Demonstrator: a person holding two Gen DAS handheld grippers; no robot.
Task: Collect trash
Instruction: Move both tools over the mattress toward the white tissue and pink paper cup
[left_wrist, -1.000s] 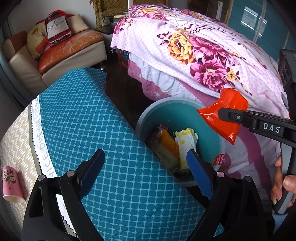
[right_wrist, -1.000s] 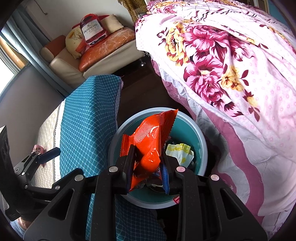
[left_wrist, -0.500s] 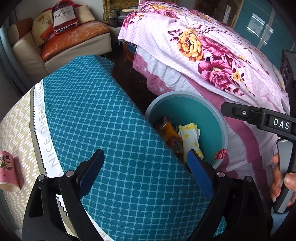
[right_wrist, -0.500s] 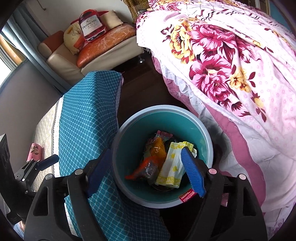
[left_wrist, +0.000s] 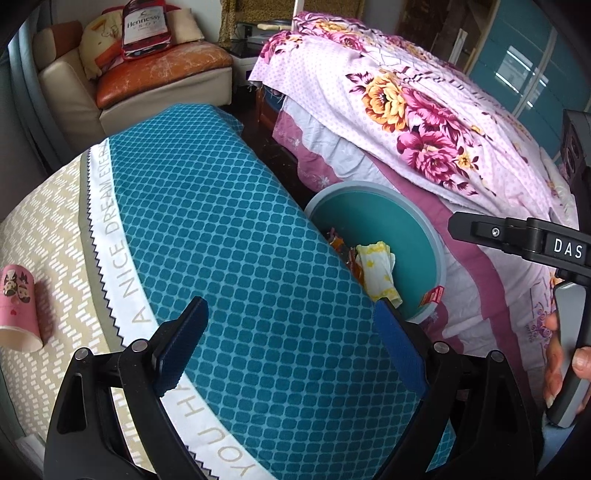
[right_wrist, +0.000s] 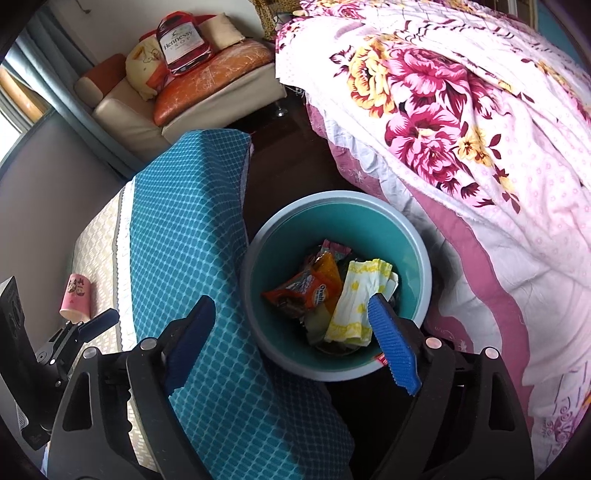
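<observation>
I read "Hennessy" on sofa cushion, "DAS" on right hand-held gripper; its jaws opening, empty, over bin; left hand-held gripper apart, empty

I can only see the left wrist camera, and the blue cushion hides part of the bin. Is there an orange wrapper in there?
Observer: Yes. In the right wrist view an orange wrapper lies inside the bin, right beside the yellow-and-white wrapper.
Operator: Is the right gripper holding anything? I only see one of its fingers.
Observer: No. The right gripper holds nothing. Its jaws are opening and stand wide apart.
</observation>
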